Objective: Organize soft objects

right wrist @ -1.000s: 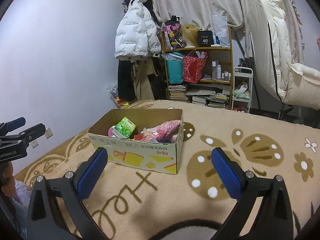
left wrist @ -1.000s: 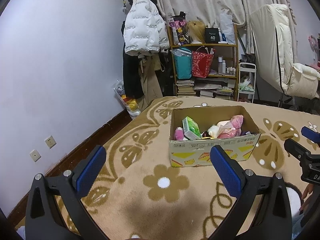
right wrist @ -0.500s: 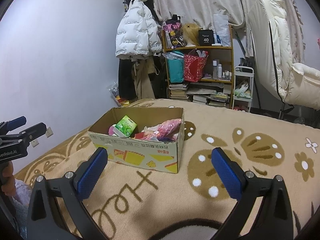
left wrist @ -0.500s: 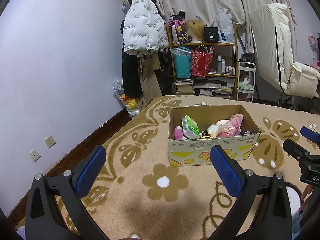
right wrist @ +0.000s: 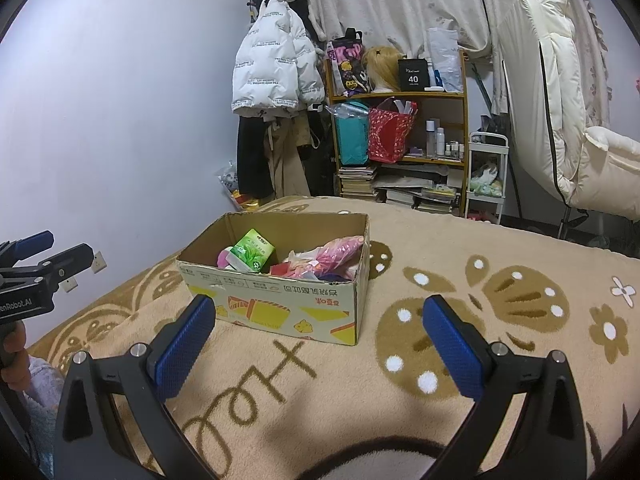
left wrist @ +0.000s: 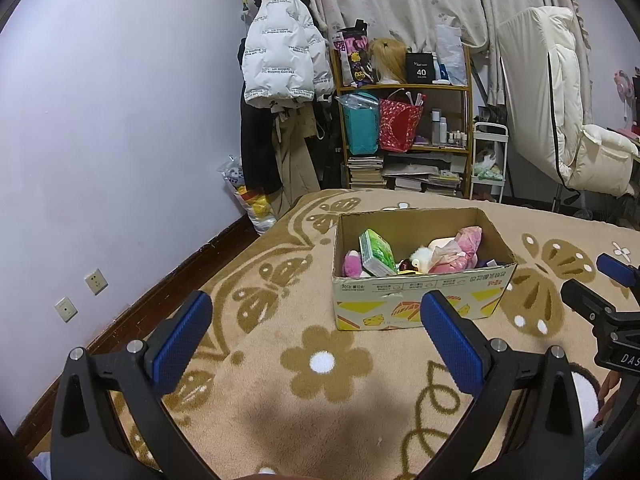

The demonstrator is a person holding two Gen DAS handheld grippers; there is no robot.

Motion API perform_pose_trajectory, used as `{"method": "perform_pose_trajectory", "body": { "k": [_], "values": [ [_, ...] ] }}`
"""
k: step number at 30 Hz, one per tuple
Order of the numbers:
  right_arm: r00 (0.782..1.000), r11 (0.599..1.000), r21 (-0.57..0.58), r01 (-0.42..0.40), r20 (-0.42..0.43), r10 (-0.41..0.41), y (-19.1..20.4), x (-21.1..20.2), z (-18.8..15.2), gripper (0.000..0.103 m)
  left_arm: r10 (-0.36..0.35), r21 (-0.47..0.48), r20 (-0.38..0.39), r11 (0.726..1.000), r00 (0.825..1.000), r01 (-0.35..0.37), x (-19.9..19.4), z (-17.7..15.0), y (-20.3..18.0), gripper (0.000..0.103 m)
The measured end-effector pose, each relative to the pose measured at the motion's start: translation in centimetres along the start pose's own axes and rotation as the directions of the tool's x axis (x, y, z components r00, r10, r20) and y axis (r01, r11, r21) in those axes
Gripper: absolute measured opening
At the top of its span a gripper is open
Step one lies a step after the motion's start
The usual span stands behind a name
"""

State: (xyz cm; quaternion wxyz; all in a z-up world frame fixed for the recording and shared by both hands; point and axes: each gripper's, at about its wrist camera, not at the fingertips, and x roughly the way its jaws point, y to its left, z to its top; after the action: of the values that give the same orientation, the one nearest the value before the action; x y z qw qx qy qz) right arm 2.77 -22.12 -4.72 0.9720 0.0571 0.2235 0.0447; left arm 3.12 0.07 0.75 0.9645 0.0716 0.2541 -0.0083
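An open cardboard box [left wrist: 416, 304] [right wrist: 280, 304] stands on a beige patterned blanket. It holds soft things: a green tissue pack [left wrist: 376, 256] [right wrist: 254, 254], a pink plush [left wrist: 460, 248] [right wrist: 336, 252], a small magenta plush [left wrist: 352, 264] and a white fluffy toy [left wrist: 420, 258]. My left gripper [left wrist: 316, 336] is open and empty, short of the box and a little to its left. My right gripper [right wrist: 320, 340] is open and empty, short of the box's front right corner. Each gripper shows at the edge of the other's view [left wrist: 608, 304] [right wrist: 36, 264].
The blanket [left wrist: 320, 392] [right wrist: 500, 272] covers the bed. Beyond its far edge stand a wooden shelf [left wrist: 404, 128] with bags and books, a coat rack with a white puffer jacket [left wrist: 280, 60], and a white chair [left wrist: 560, 120]. A wall with sockets [left wrist: 96, 280] runs along the left.
Both grippers have shifted slightly; the box sits a little lower and nearer in the left wrist view. Both jaws stay open and empty.
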Motion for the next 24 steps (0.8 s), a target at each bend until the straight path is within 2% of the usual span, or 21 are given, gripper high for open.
{"method": "perform_pose_trajectory", "body": {
  "k": [24],
  "values": [
    [1.000,1.000,-0.001,0.002,-0.001,-0.002,0.08,0.00,0.05,0.103,-0.010,0.009,-0.012,1.000,1.000,0.010,0.26,-0.17,-0.11,0.103]
  ]
}}
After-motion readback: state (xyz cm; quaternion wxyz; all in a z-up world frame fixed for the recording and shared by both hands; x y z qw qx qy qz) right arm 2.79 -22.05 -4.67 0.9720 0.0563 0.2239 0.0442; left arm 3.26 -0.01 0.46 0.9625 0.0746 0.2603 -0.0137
